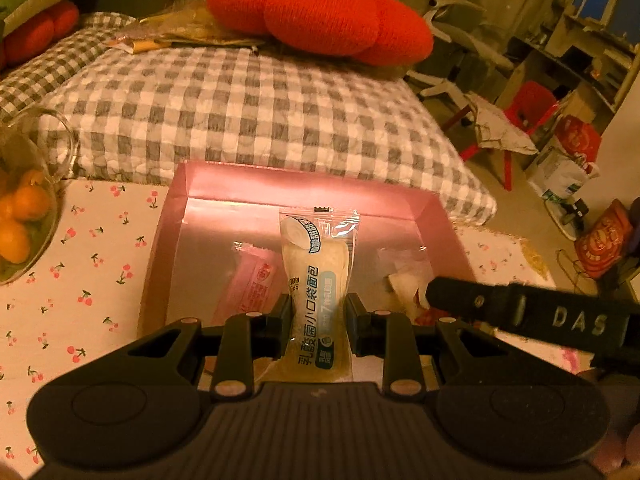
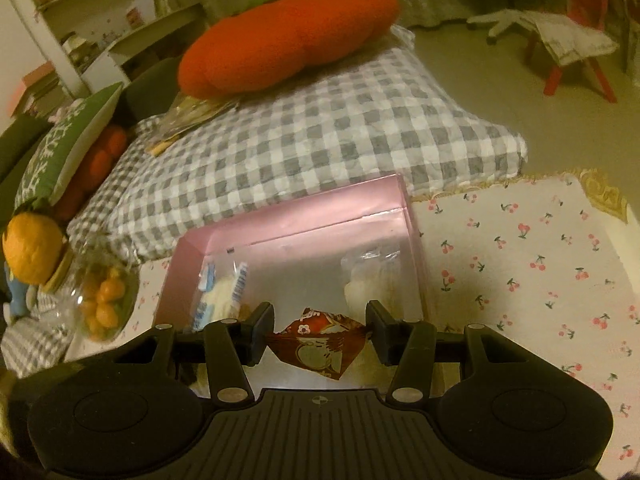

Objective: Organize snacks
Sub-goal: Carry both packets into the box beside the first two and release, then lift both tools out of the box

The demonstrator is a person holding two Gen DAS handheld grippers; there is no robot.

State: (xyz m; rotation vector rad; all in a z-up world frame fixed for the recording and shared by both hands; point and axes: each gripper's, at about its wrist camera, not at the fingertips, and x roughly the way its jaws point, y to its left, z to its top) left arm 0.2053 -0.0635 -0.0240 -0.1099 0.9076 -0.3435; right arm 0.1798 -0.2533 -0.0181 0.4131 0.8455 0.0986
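A pink box [image 1: 436, 216] stands on the cherry-print cloth, seen in both wrist views. My left gripper [image 1: 318, 322] is shut on a clear-wrapped bread packet [image 1: 316, 264] with blue print, held upright over the box. Inside the box lie a pink packet [image 1: 250, 284] and a clear-wrapped white snack [image 1: 404, 276]. The right gripper's finger [image 1: 520, 310] reaches in from the right of that view. My right gripper [image 2: 320, 330] is shut on a small red snack packet [image 2: 320, 344] above the near side of the pink box [image 2: 288, 216]. The bread packet [image 2: 218, 294] and the white snack [image 2: 368, 276] show beyond it.
A glass bowl of oranges [image 1: 20, 216] sits left of the box. Behind the table lies a grey checked cushion [image 1: 248, 108] with a big red plush pillow [image 1: 316, 12] on it. The cherry-print cloth [image 2: 520, 264] spreads right of the box. A red chair [image 2: 576, 44] stands on the floor.
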